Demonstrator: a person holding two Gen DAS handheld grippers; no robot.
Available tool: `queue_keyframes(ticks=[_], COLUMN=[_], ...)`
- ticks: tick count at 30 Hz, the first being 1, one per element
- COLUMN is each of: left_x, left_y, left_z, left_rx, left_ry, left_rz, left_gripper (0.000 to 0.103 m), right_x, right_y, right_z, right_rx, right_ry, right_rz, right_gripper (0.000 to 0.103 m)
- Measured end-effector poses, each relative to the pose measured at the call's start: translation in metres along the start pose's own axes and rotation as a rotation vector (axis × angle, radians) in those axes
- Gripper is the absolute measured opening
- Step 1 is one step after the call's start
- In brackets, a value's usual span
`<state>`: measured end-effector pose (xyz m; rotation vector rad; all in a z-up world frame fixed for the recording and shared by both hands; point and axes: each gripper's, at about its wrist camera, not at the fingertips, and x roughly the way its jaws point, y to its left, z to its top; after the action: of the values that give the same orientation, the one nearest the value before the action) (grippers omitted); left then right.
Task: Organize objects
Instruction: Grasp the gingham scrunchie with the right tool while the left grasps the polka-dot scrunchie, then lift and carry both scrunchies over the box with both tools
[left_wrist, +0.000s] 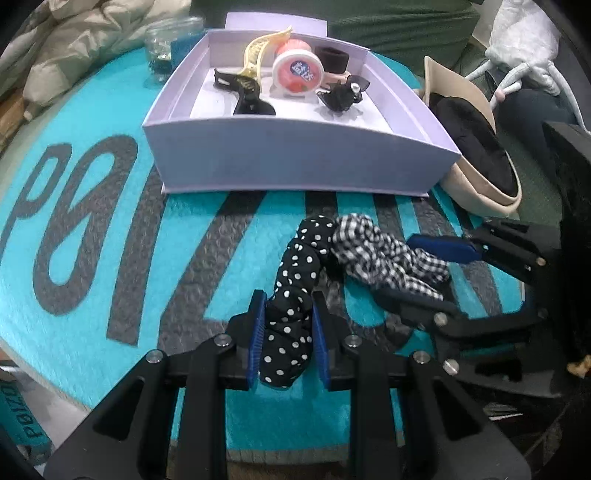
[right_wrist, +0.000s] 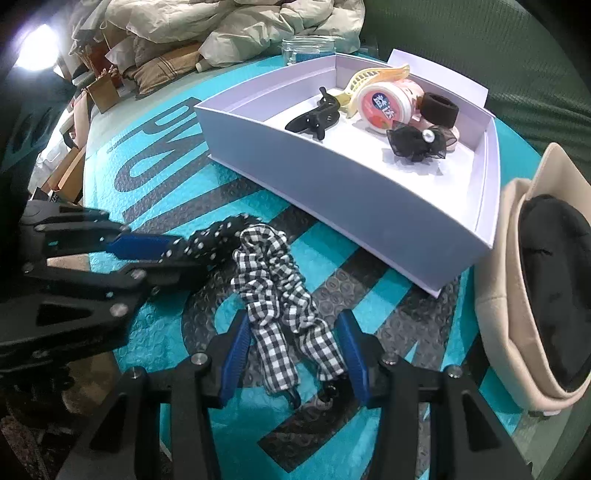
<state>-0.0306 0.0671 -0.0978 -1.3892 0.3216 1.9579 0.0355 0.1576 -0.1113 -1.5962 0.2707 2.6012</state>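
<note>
A black polka-dot scrunchie (left_wrist: 295, 280) lies on the teal mat (left_wrist: 92, 258), and my left gripper (left_wrist: 289, 332) is shut on its near end. Beside it lies a black-and-white checked scrunchie (right_wrist: 280, 295). My right gripper (right_wrist: 295, 350) stands open around it, a blue pad on either side. Behind them sits a lavender box (left_wrist: 295, 155). It holds a yellow claw clip (left_wrist: 258, 55), a black claw clip (left_wrist: 247, 92), a pink round tin (left_wrist: 297, 74), a black hair band (left_wrist: 332, 59) and a black bow with a pearl (left_wrist: 341, 94).
A beige hat with black lining (right_wrist: 517, 295) lies right of the box, close to the right gripper. A glass jar (left_wrist: 166, 44) stands behind the box's left corner. A crumpled pale jacket (left_wrist: 92, 44) is at the back left. Green upholstery lies beyond the mat.
</note>
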Motion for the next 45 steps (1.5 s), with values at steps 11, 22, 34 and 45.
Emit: queue_keyframes(ticks=[11,22,34,45], left_x=[0.000,-0.002,-0.019,-0.047], left_y=[-0.006,-0.011,-0.002,-0.003], left_z=[-0.006,-0.009,-0.014,-0.015], left_rx=[0.036,0.036,-0.021,-0.029], left_ry=[-0.037,-0.058,-0.044,-0.076], left_rz=[0.005,0.061,0.021,0.012], left_gripper=[0.026,0.020,0.015,0.015], right_x=[0.001,0.001,-0.016,-0.043], right_y=[0.010,0.012,0.026,0.042], right_z=[0.000,0.000,0.002,0.008], right_rx=[-0.040,-0.033,-0.064,-0.116], right_ry=[-0.008,-0.014,-0.012,-0.036], right_rz=[0.018,0.034,0.042,0.039], right_gripper=[0.033,0.026,0.021,0.021])
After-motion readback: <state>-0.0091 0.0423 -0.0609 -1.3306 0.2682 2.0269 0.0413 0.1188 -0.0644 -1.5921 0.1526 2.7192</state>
